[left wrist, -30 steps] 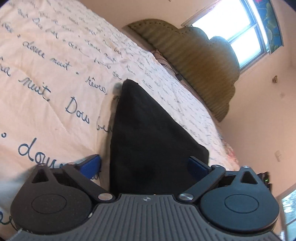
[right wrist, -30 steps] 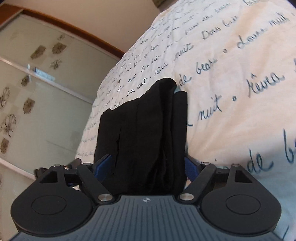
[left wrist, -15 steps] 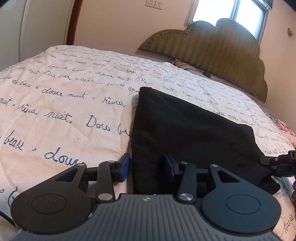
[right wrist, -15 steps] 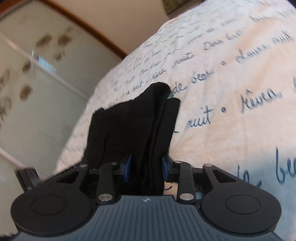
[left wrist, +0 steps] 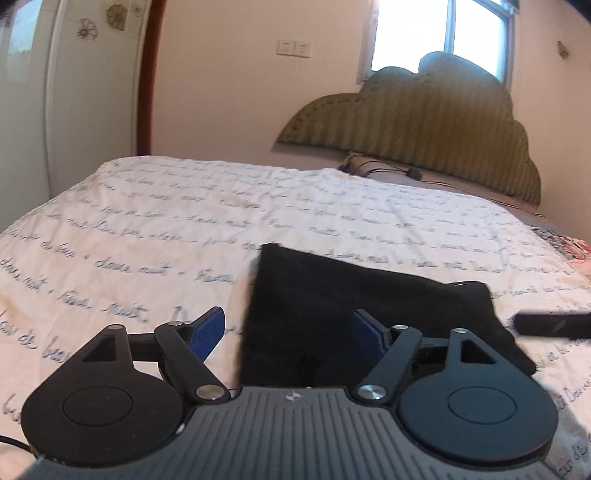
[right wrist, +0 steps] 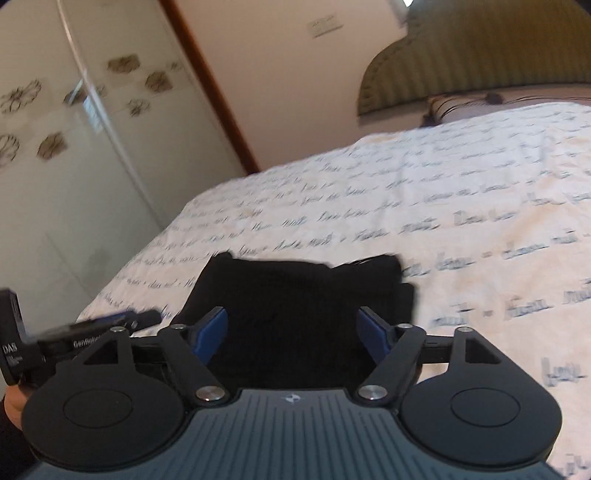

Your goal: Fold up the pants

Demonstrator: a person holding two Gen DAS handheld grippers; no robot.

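Note:
The black pants (left wrist: 354, 295) lie folded into a compact block on the white bedspread (left wrist: 147, 229). They also show in the right wrist view (right wrist: 295, 295). My left gripper (left wrist: 288, 328) is open, a little above the near edge of the pants, holding nothing. My right gripper (right wrist: 293, 326) is open over the near edge of the pants and holds nothing. The right gripper's tip (left wrist: 550, 323) shows at the right edge of the left wrist view. The left gripper's body (right wrist: 74, 339) shows at the left of the right wrist view.
The bedspread (right wrist: 461, 221) carries blue handwriting print. A green padded headboard (left wrist: 424, 136) and a pillow (left wrist: 373, 168) are at the far end. A window (left wrist: 439, 33) is above it. A frosted wardrobe door (right wrist: 74, 147) stands left of the bed.
Both grippers were closed on the pants half a second ago and are now open. Both have pulled back and risen, so the views show more of the room.

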